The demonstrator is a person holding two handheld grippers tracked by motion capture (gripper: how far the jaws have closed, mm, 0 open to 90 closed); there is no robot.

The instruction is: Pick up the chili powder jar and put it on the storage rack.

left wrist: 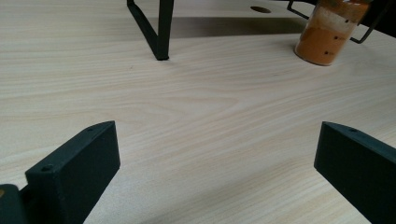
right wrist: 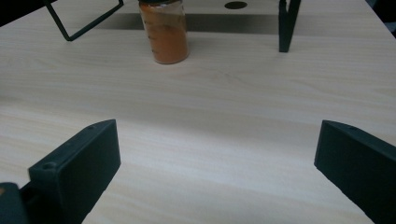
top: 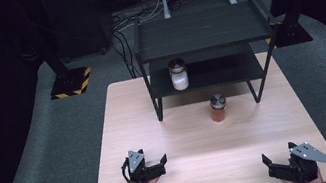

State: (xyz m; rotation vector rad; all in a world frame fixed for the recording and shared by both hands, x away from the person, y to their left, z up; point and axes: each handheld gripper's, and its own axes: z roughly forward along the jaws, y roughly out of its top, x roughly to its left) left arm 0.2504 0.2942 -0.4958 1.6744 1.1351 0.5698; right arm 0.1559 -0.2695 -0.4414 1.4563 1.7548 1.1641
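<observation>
Left gripper and right gripper rest near the table's front edge, jaws spread, empty. Orange jar stands upright mid-table, just before the black rack

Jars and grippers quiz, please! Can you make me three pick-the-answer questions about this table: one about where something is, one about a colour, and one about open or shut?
1. Where does the jar of white powder stand?
A. On the lower shelf of the black rack
B. On the floor
C. Between the left gripper's jaws

2. What colour is the powder in the jar on the table?
A. Blue
B. Orange
C. Green

3. How are the jaws of the left gripper and the right gripper?
A. Both shut
B. Both open
C. Both holding a jar

Answers:
1 A: the high view shows it under the rack's top shelf.
2 B: both gripper views show orange powder.
3 B: each gripper view shows bare wooden table between its jaws.
</observation>
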